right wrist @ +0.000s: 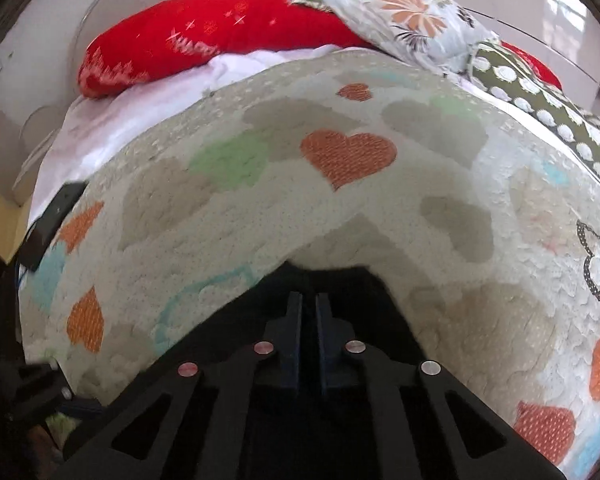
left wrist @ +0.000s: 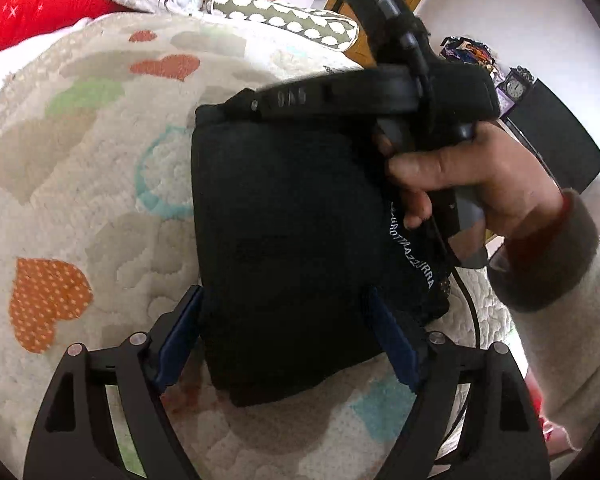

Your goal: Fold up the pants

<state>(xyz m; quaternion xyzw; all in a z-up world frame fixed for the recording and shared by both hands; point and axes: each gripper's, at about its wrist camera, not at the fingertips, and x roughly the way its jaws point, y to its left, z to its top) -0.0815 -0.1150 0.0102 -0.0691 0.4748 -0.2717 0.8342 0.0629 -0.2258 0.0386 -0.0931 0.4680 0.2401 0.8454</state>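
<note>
The black pants lie folded into a compact rectangle on the heart-patterned bed quilt, white lettering along the right edge. My left gripper is open, its blue-padded fingers straddling the near edge of the bundle. My right gripper, held in a hand, shows in the left wrist view lying across the far edge of the bundle. In the right wrist view its fingers are nearly together over black cloth; whether they pinch it is unclear.
A red pillow, a floral pillow and a green dotted cushion lie at the head of the bed. A small clock and a black box stand at the right past the bed edge.
</note>
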